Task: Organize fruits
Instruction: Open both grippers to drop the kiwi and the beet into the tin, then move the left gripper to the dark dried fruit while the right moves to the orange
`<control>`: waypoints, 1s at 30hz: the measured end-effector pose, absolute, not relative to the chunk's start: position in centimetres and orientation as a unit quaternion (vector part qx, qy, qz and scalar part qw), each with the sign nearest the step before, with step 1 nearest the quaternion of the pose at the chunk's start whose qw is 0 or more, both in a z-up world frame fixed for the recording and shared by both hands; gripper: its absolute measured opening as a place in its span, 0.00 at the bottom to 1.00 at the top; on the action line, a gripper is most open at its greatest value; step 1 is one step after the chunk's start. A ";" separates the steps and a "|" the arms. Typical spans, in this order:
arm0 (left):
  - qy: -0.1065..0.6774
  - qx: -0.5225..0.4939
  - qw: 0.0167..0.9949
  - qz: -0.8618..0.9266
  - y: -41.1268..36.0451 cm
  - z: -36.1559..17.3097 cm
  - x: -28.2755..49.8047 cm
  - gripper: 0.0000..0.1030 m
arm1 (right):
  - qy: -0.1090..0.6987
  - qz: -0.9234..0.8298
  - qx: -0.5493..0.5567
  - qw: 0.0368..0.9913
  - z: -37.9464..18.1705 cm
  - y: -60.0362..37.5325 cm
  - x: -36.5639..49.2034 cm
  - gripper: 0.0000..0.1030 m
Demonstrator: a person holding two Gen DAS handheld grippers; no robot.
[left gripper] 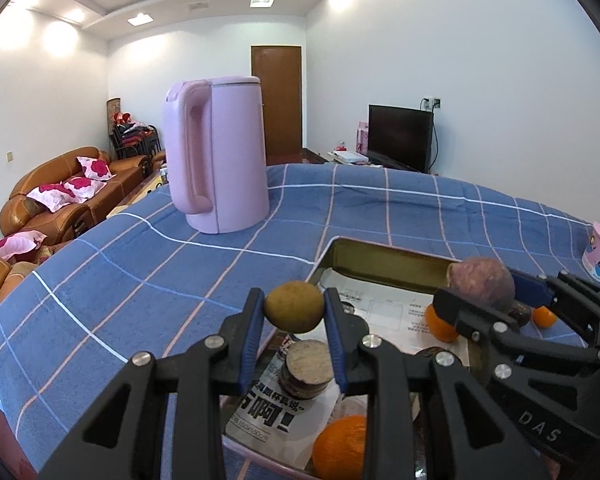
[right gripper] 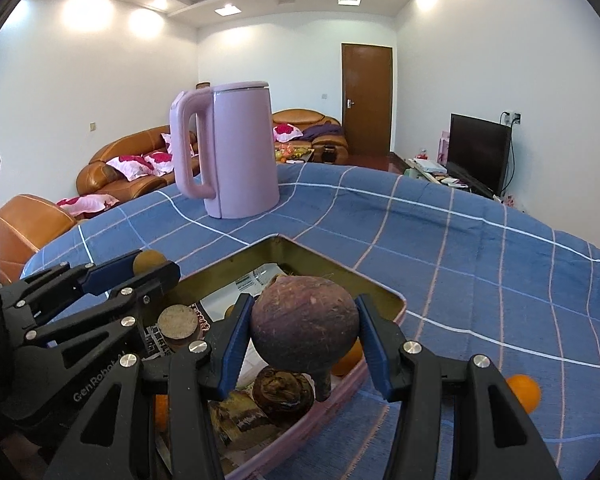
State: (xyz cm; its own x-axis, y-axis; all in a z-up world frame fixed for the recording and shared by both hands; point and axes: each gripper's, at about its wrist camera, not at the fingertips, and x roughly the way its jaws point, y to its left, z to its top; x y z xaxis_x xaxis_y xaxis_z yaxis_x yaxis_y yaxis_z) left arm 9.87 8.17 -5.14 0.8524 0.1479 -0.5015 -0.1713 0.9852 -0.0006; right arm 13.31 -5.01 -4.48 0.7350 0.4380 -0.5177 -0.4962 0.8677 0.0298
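My left fingers point(left gripper: 294, 312) are clamped on a small round brownish-green fruit point(left gripper: 295, 306), which hangs just above the near-left edge of the tray point(left gripper: 380, 256). My right fingers point(right gripper: 304, 332) grip a larger dark purple fruit point(right gripper: 304, 320), stem pointing down, over the tray's right side; from the left camera that same purple fruit point(left gripper: 482, 284) sits between the right fingers beyond the tray's middle. Inside the tray, on printed paper point(left gripper: 384, 312), stands a cut brown cylinder point(left gripper: 306, 368) directly under the small fruit, with an orange point(left gripper: 340, 446) at the tray's near end and another orange point(left gripper: 440, 322) further in. A dark wrinkled fruit point(right gripper: 284, 392) lies in the tray below the purple one. One orange point(right gripper: 522, 392) rests outside the tray to its right, on the blue checked cloth point(right gripper: 480, 260) covering the table. Beyond the tray's far corner stands a pink kettle point(left gripper: 216, 156).
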 end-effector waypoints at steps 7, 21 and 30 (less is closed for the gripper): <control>0.257 -0.024 0.961 0.096 8.5 -5.1 9.8 0.38 | 0.286 0.279 -0.051 0.915 -5.1 -4.4 13.7 0.52; 0.242 -0.017 0.968 0.069 5.4 -3.6 8.8 0.68 | 0.249 0.178 -0.050 0.951 -2.8 -12.7 12.5 0.60; 0.242 0.012 0.969 0.040 0.9 -3.3 9.4 0.68 | 0.288 0.068 0.016 0.955 -4.5 -21.0 14.4 0.60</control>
State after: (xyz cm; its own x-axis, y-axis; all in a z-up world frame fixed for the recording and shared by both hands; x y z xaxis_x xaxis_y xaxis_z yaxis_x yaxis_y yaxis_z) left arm 9.43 0.94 -3.25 0.8792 0.0841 -0.4690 -0.0722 0.9965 0.0433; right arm 14.42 -21.04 -4.52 0.8253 0.1393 -0.5472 -0.1209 0.9902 0.0697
